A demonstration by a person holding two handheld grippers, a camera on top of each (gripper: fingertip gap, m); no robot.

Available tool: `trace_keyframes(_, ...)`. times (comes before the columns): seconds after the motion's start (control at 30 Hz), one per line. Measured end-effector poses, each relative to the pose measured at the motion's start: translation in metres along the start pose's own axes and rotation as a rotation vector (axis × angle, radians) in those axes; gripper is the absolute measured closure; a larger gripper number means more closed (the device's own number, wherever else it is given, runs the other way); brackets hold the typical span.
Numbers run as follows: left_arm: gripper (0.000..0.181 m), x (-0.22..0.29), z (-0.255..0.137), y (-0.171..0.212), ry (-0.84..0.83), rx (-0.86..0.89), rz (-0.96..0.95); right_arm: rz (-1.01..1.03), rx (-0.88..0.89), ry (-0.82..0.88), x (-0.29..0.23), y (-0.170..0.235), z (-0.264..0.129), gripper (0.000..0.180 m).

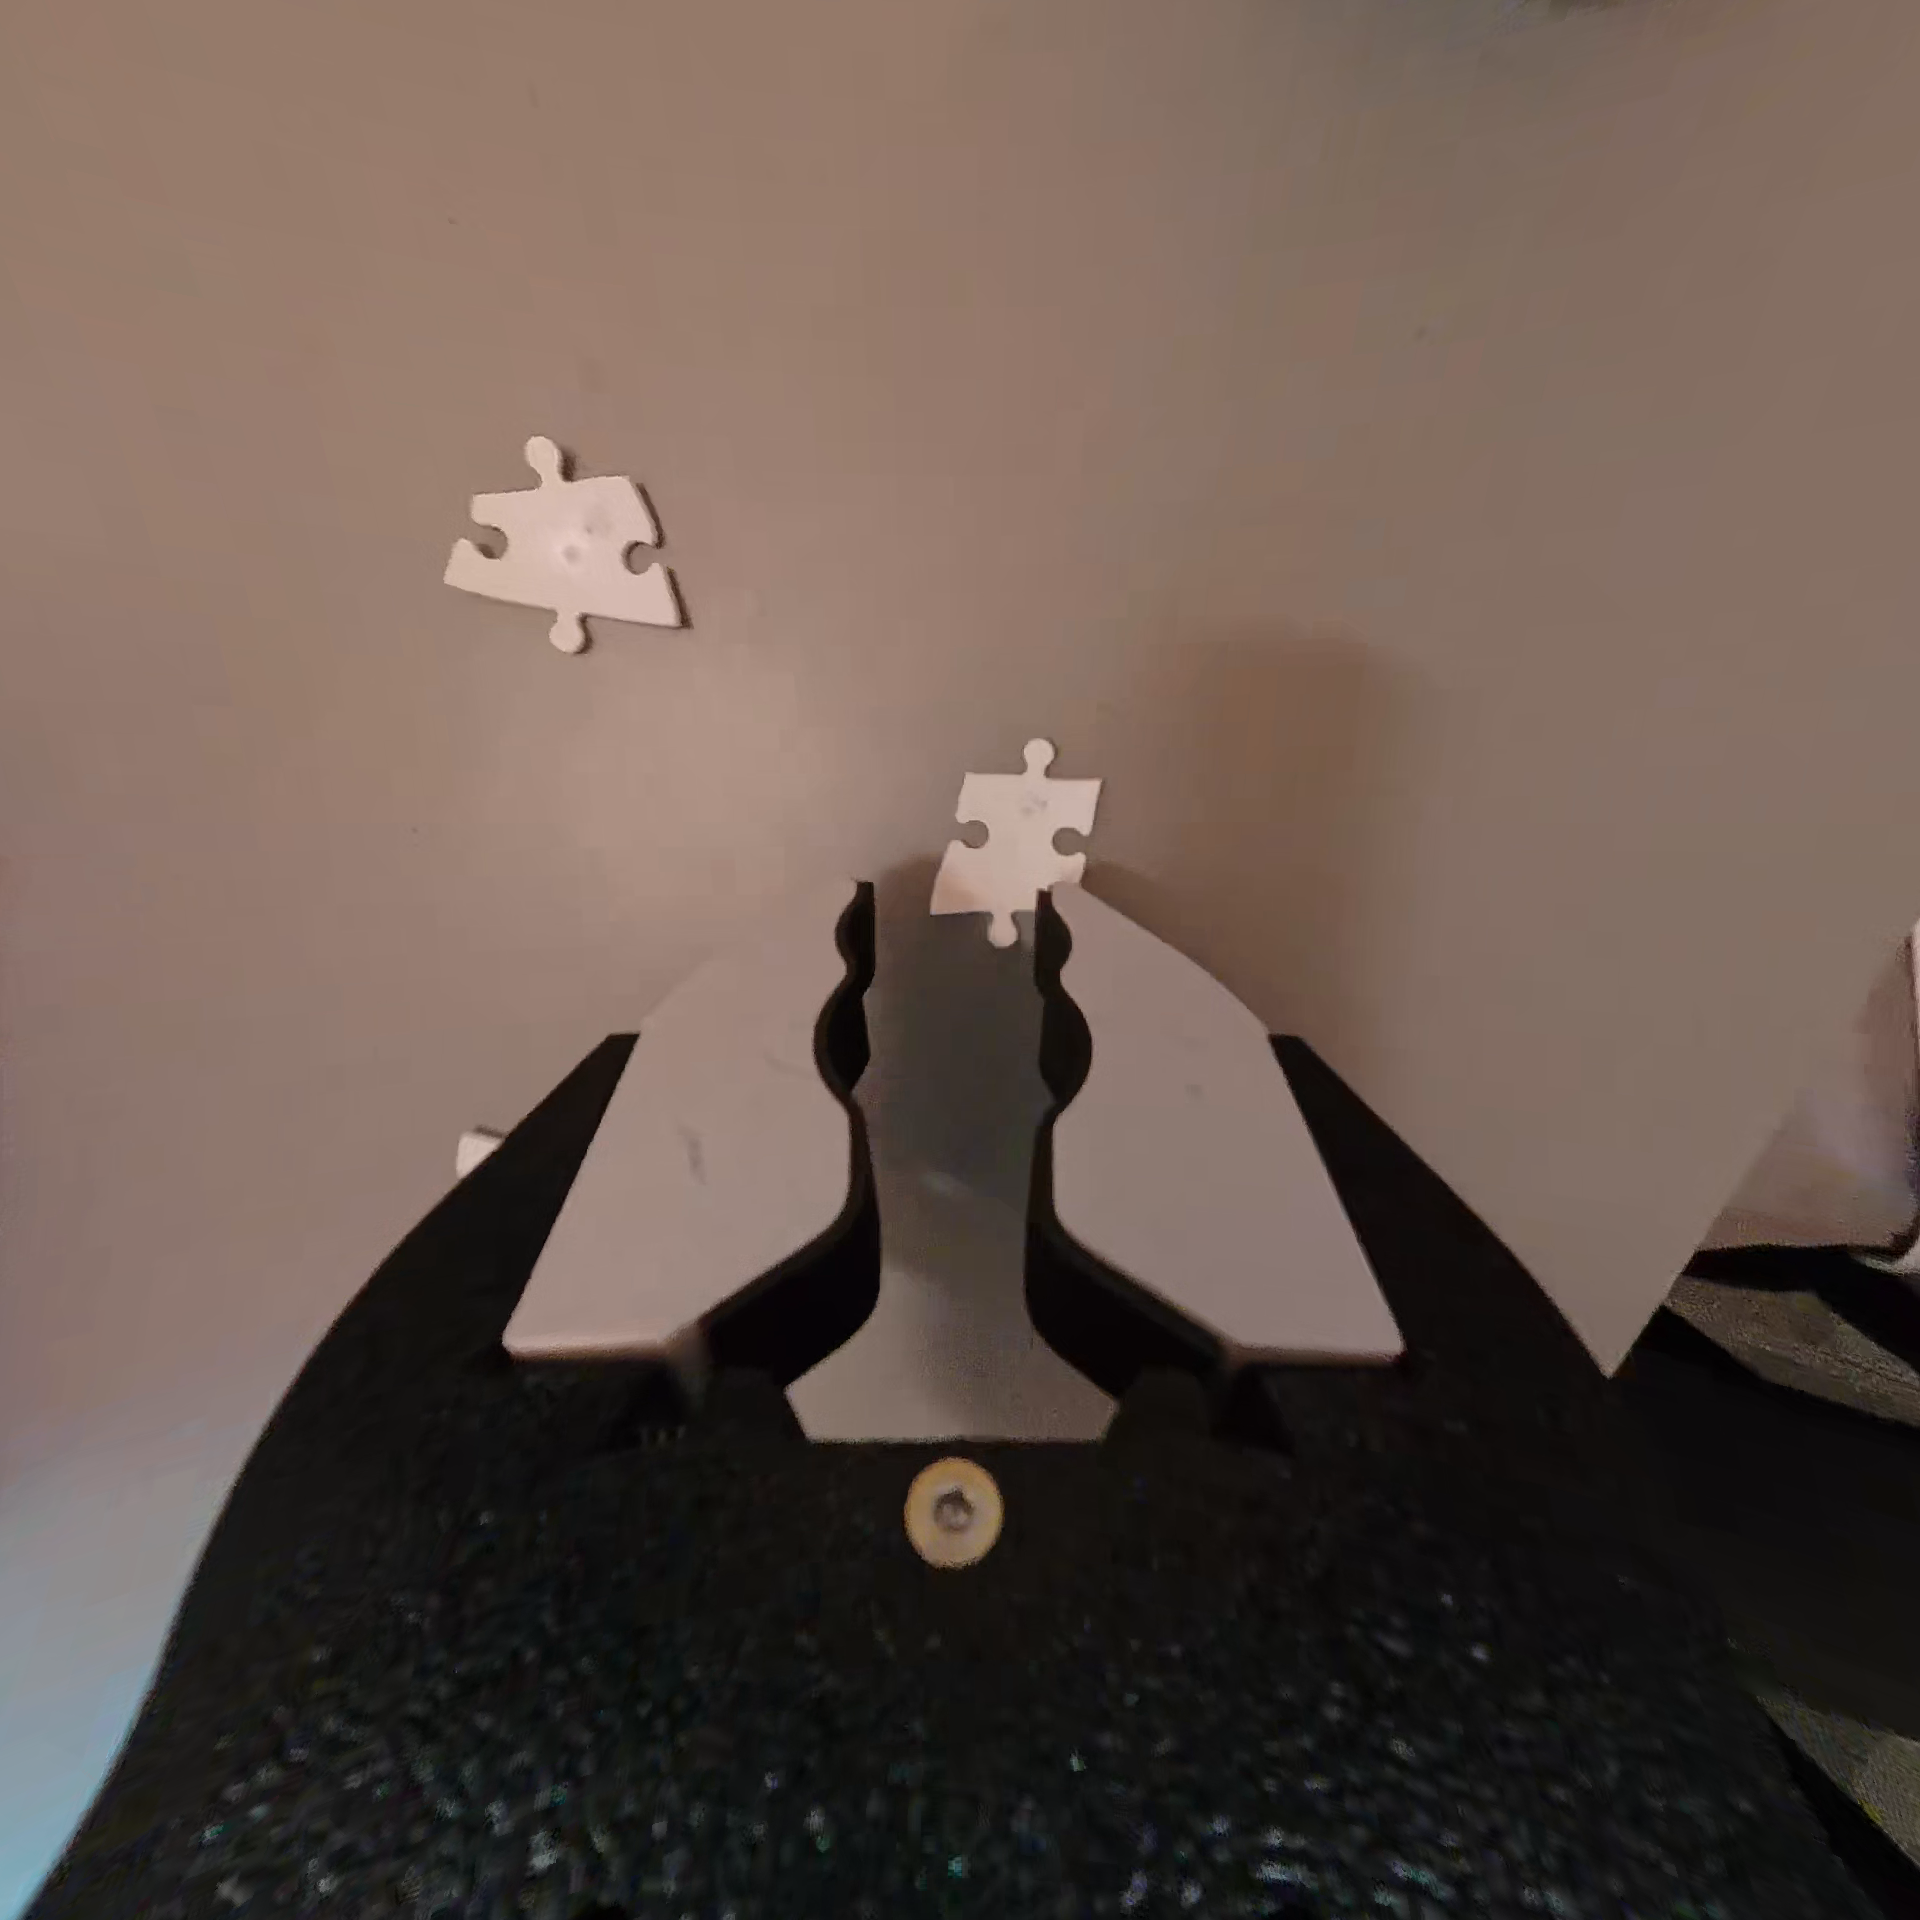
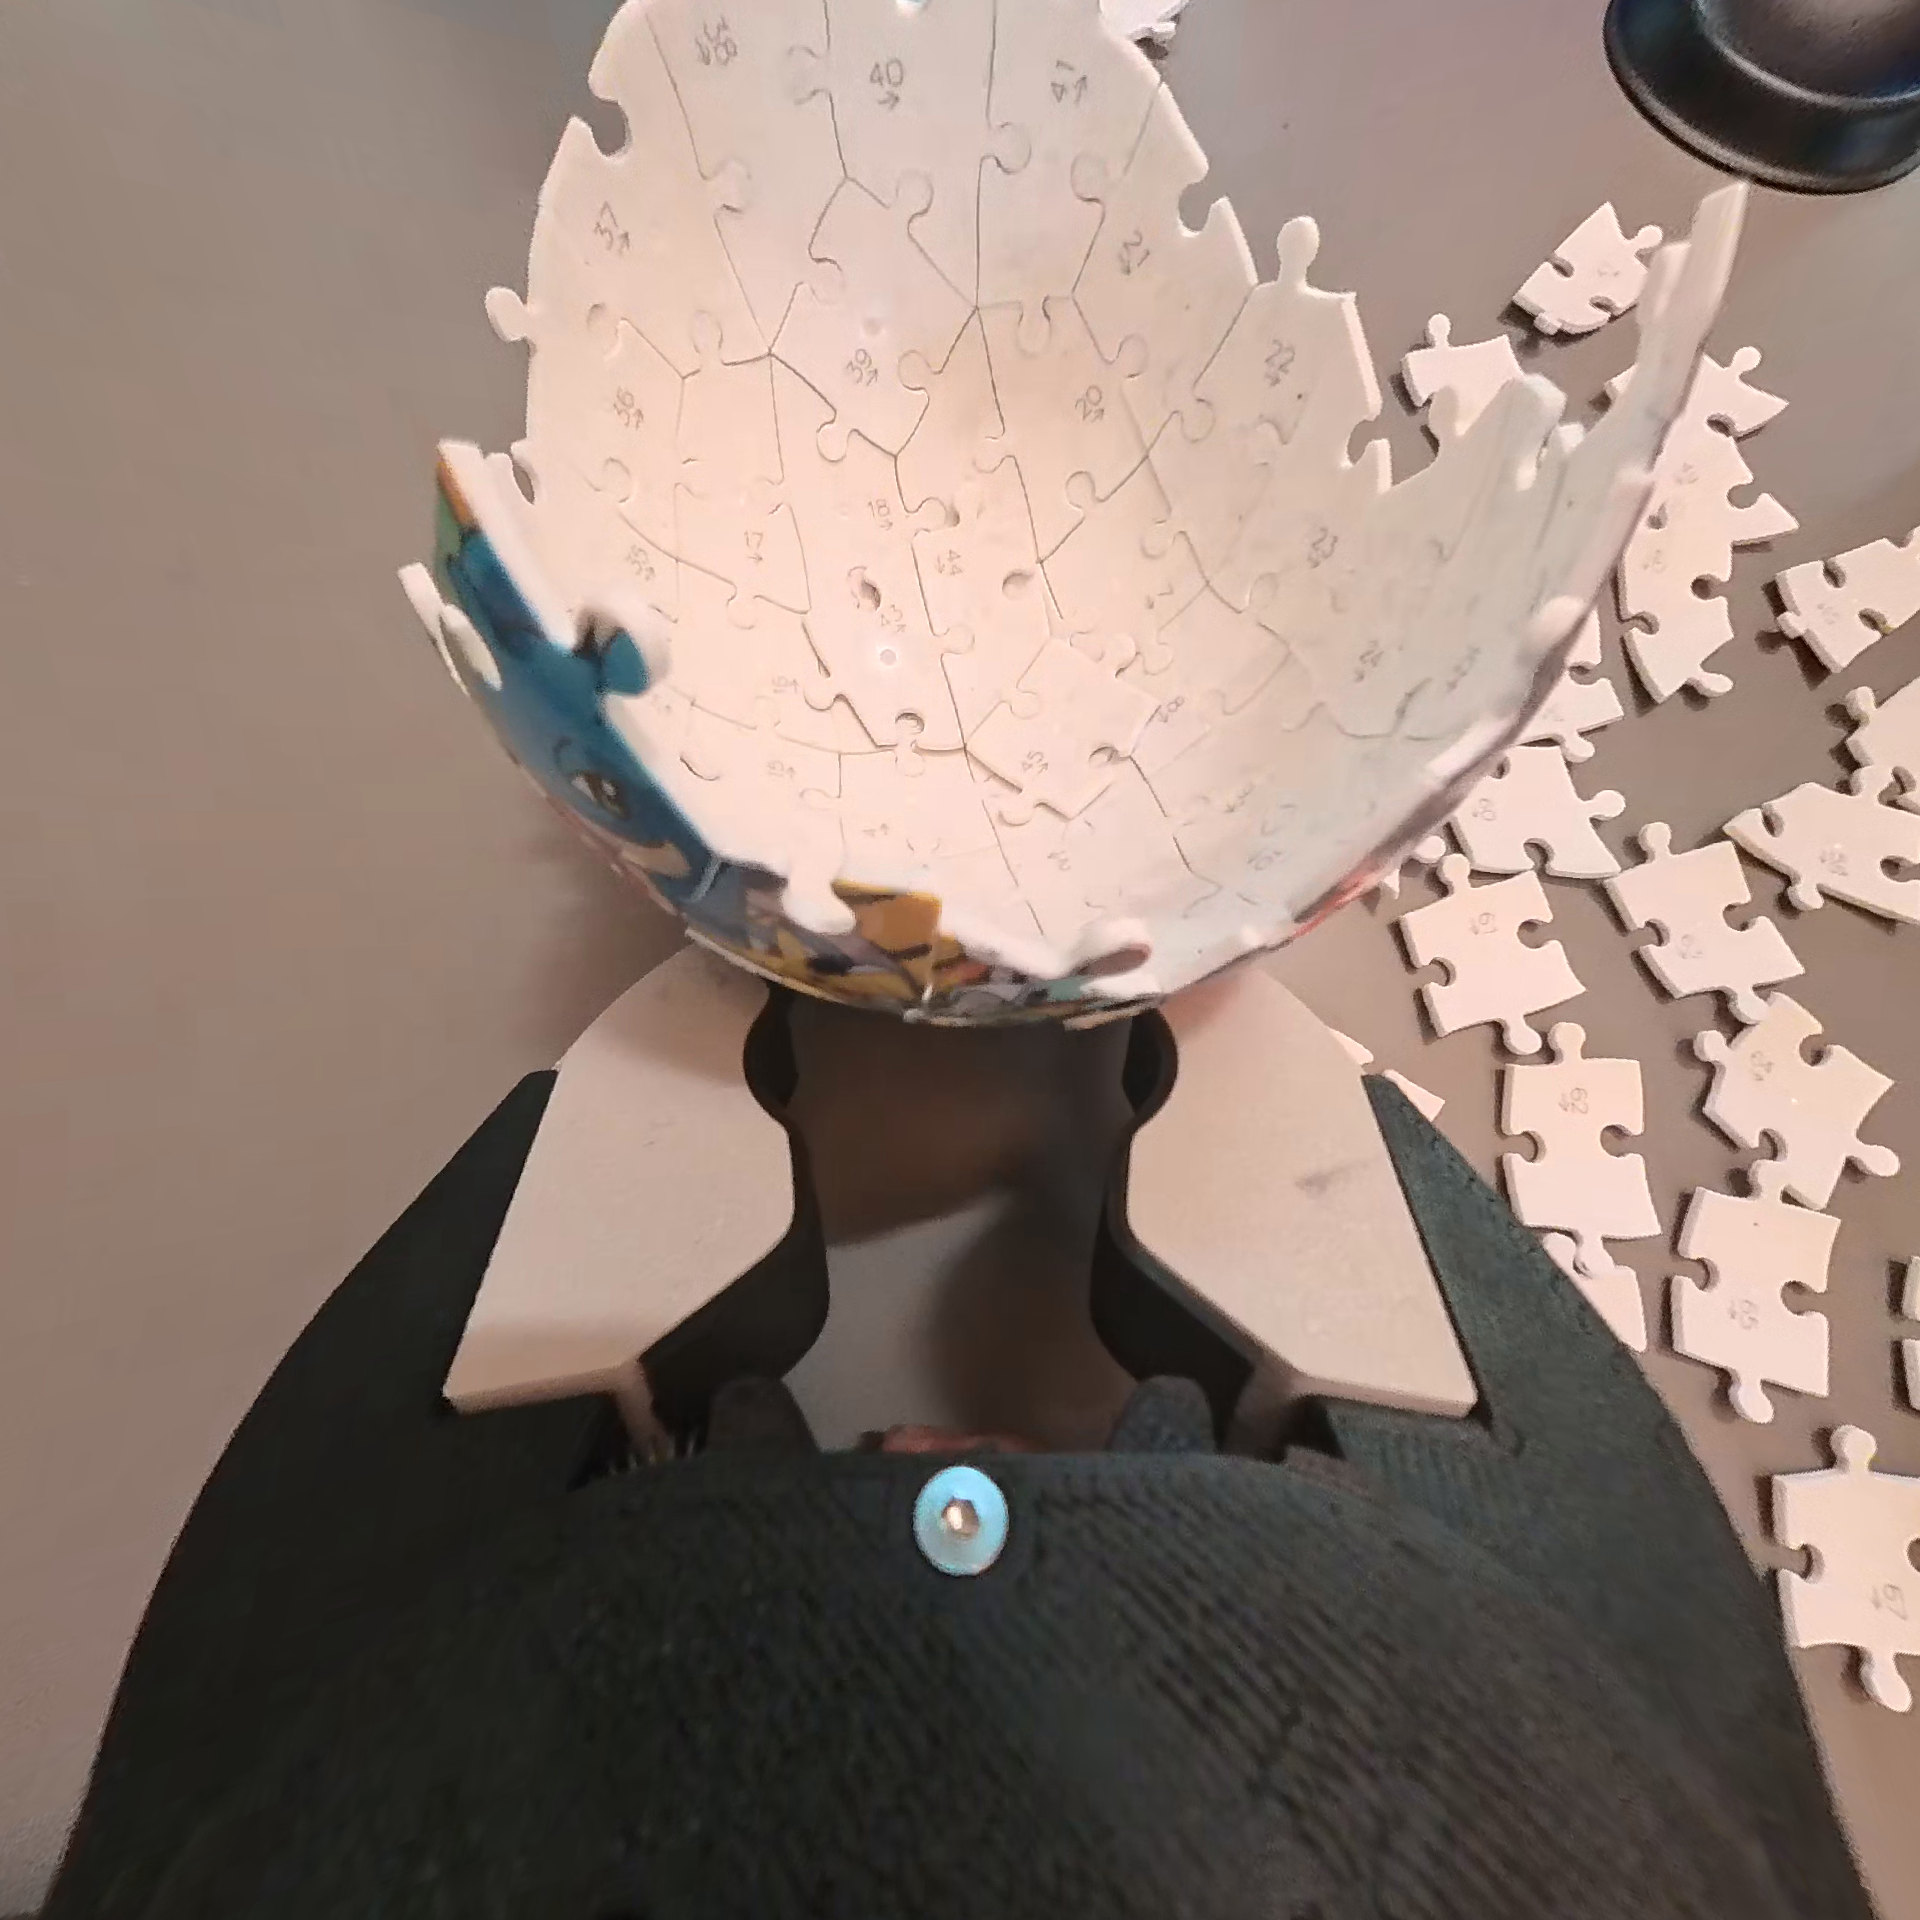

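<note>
My left gripper (image 1: 954, 914) is open and empty, low over a grey-brown table (image 1: 1143, 364). A small white puzzle piece (image 1: 1013, 836) lies just beyond the tips, its near edge by the right fingertip (image 1: 1051, 935). A larger white piece (image 1: 566, 545) lies farther off to the left. My right gripper (image 2: 961, 1039) has its jaws wide apart against the outside of a half-built puzzle ball (image 2: 987, 520). The ball is a white bowl inside and colourful outside. It tilts open toward the camera and hides the fingertips.
Several loose white puzzle pieces (image 2: 1704, 935) lie face down on the table to the right of the ball. A black round object (image 2: 1766, 83) stands at the far right. A white edge of another piece (image 1: 476, 1148) peeks out left of my left gripper. One gripper's finger ends stand about 25 centimeters off the other's. The larger white piece (image 1: 566, 545) is closer to my left gripper, around 8 centimeters from its tips; the right tips are 25 centimeters off.
</note>
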State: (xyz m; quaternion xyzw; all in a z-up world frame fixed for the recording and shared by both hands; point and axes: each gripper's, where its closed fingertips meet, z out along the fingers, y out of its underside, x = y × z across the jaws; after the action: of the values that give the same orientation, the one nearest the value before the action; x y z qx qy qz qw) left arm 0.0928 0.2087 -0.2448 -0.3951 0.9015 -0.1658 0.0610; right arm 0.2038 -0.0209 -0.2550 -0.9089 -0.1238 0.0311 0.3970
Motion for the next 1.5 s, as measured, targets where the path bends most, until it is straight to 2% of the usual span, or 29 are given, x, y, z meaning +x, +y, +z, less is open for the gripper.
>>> trace_keyframes(0.03, 0.152, 0.002, 0.002, 0.001, 0.018, 0.021, -0.004, 0.004, -0.001, 0.000, 0.000, 0.000, 0.000, 0.118)
trace_keyframes(0.2, 0.157, 0.005, 0.012, 0.005, 0.038, 0.039, -0.066, 0.015, -0.005, 0.000, 0.000, 0.001, 0.000, 0.119)
trace_keyframes(0.4, 0.161, 0.006, 0.014, 0.003, -0.022, 0.084, -0.102, 0.033, -0.011, -0.003, 0.001, 0.002, 0.001, 0.118)
trace_keyframes(0.57, 0.174, 0.002, 0.009, 0.000, -0.121, 0.104, -0.075, 0.045, -0.017, -0.006, 0.001, 0.002, 0.001, 0.118)
trace_keyframes(0.67, 0.177, 0.005, 0.007, -0.006, -0.125, 0.130, -0.064, 0.043, -0.015, -0.005, 0.001, 0.002, 0.001, 0.118)
trace_keyframes(0.87, 0.180, 0.008, -0.003, -0.030, -0.112, 0.248, -0.071, 0.037, -0.012, -0.002, 0.001, 0.002, 0.001, 0.118)
trace_keyframes(1.03, 0.180, 0.017, -0.014, -0.057, -0.025, 0.378, -0.130, 0.035, -0.011, 0.000, 0.001, 0.002, 0.001, 0.118)
trace_keyframes(1.3, 0.180, 0.015, -0.035, -0.104, 0.069, 0.510, -0.403, 0.013, -0.003, 0.009, 0.000, 0.000, 0.001, 0.117)
trace_keyframes(1.5, 0.180, 0.010, -0.052, -0.133, 0.037, 0.452, -0.511, -0.036, 0.006, 0.034, -0.002, -0.006, 0.005, 0.089)
